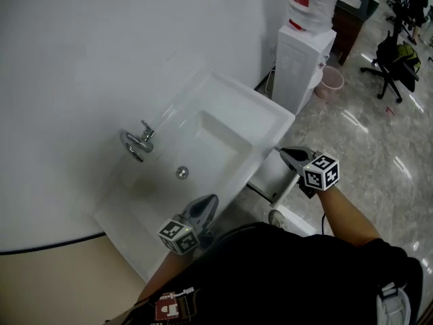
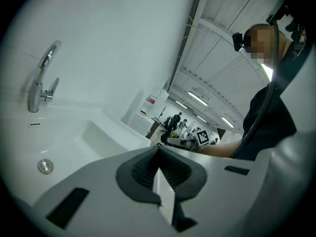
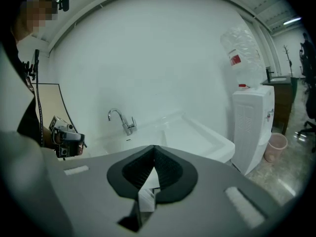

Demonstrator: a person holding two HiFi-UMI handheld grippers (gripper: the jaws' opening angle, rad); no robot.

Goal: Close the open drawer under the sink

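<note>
A white sink (image 1: 267, 114) with a chrome tap (image 1: 139, 141) is fixed to the white wall. Below its front right edge a white drawer (image 1: 269, 176) juts out, mostly hidden by the basin. My right gripper (image 1: 281, 152) hovers just above that drawer beside the sink's corner, jaws shut and empty. My left gripper (image 1: 211, 202) is at the sink's front rim, also shut with nothing in it. In the left gripper view the left gripper (image 2: 158, 149) points along the basin (image 2: 94, 137). In the right gripper view the right gripper (image 3: 154, 149) faces the sink (image 3: 197, 137) and tap (image 3: 123, 121).
A white water dispenser (image 1: 301, 63) with a bottle (image 1: 312, 2) stands right of the sink, a pink bin (image 1: 330, 81) beside it. An office chair (image 1: 394, 63) is on the shiny tiled floor (image 1: 379, 154). A small wheel (image 1: 276, 217) sits on the floor under the drawer.
</note>
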